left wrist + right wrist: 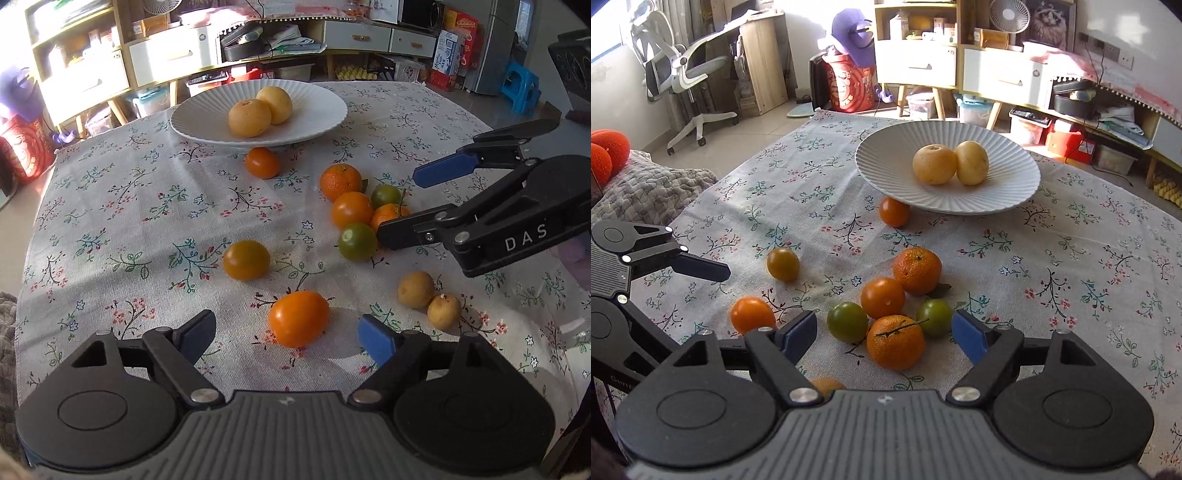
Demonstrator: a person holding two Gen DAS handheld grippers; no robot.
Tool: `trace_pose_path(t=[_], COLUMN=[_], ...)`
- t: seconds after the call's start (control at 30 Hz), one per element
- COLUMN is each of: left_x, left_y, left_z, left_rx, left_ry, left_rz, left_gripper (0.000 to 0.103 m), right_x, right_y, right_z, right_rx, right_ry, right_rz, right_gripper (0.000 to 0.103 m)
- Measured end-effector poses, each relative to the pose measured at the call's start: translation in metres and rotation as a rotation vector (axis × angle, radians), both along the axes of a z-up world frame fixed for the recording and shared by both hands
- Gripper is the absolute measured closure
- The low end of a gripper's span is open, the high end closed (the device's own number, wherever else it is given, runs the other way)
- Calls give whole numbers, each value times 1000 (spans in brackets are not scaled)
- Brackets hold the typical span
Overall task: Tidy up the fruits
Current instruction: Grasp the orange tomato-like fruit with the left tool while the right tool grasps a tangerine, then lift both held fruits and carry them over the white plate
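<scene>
A white ribbed plate [207,122] at the far side holds two yellow fruits [249,118]. Loose fruit lies on the floral tablecloth [129,206]. My left gripper [288,330] is open low over the cloth, and an orange tomato [298,318] lies between its pads, touching neither. My right gripper [884,328] is also open, straddling a stemmed mandarin [895,341] with a green tomato [847,321] on its left and another [934,316] on its right; the pads touch none of them. In the left wrist view the right gripper [398,206] reaches into that cluster from the right.
Other loose fruit: an orange tomato [262,162] against the plate's front rim, a yellow-orange one [246,259] mid-cloth, a larger mandarin [340,181], two small yellow fruits [415,290] at the near right. Shelves, drawers and an office chair [679,70] stand beyond the table.
</scene>
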State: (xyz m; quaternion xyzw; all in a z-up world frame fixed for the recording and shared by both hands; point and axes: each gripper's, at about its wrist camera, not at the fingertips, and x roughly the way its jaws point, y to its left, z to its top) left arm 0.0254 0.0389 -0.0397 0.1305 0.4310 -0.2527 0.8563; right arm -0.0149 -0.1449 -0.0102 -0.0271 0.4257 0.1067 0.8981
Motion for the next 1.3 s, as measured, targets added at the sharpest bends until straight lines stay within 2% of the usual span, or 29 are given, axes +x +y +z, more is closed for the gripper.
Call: trace_pose_path(t=[0.07,0.2,0.27,0.47,0.53,0.57,0.97,1.3], left_x=[2,7,9,10,10,10,11,12], left_y=[2,5,5,4,2,2,-5,-9], left_z=[-1,-1,-2,-2,-2,-2,-3,-2], left_rx=[-8,-24,-31,-46,-48,-46,-39,-18], left_ry=[8,37,53,75,81,82,66,59], left_rz=[7,23,27,21,13,10,-7,6], left_gripper=[28,41,47,64,71,72,68,70], right_x=[5,16,20,31,32,32,35,38], right_y=[4,8,8,7,6,5,8,14], right_z=[0,-3,-6,-13,-16,-16,-19,-22], right_rx=[11,10,17,16,20,25,14,-12], right_ry=[3,23,41,92,107,111,131,135], right_rz=[4,-11,-33,-81,-87,-87,-72,-59], right_gripper=[38,49,59,74,74,74,74,74])
